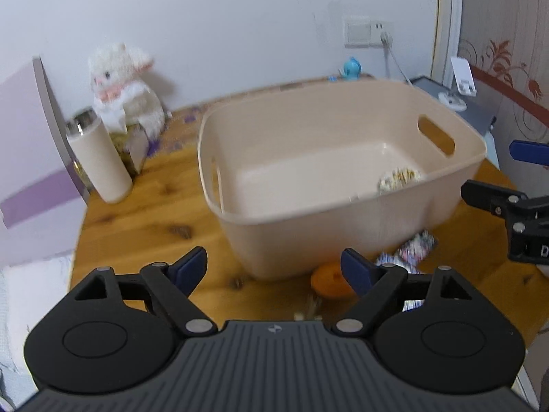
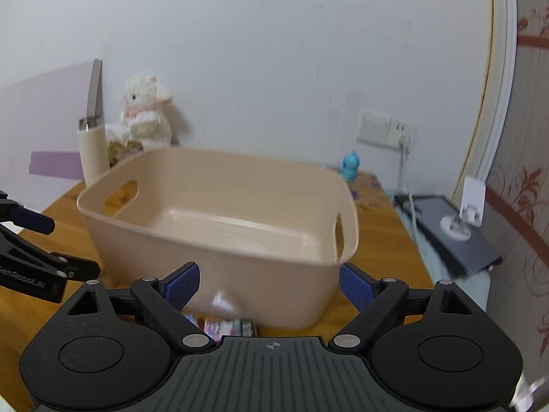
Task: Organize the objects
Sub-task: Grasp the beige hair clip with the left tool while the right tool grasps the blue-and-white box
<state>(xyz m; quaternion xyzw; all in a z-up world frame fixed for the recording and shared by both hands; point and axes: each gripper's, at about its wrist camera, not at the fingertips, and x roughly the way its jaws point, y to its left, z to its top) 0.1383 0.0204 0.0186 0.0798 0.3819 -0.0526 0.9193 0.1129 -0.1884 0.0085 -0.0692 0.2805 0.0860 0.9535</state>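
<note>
— What is shown from the left wrist?

— A beige plastic tub (image 1: 343, 185) with cut-out handles is seen standing on a round wooden table (image 1: 144, 226). A small patterned packet (image 1: 399, 179) is seen lying inside it, in the near right corner of the floor. The left gripper (image 1: 274, 269) is held spread wide above the table in front of the tub, with nothing between its blue pads. Just beside the tub's near wall, an orange round object (image 1: 331, 279) and a printed packet (image 1: 417, 245) are seen on the wood (both blurred). At the left, a cream flask (image 1: 99, 158) with a steel top is stood upright, and a white plush toy (image 1: 127, 86) is set behind it against the wall. The right gripper (image 1: 507, 178) is seen at the right edge, its fingers parted and bare.

— And from the right wrist?

— The same tub (image 2: 219, 226) is viewed from its other long side. The right gripper (image 2: 269, 283) is held wide open before the near wall, nothing being gripped. A printed packet (image 2: 230, 328) is seen on the table beneath it, near the tub's base. The left gripper (image 2: 44, 243) is seen at the left edge, parted too. A small blue figure (image 2: 350, 166) is stood at the far edge of the table, below a wall socket (image 2: 386, 130).
</note>
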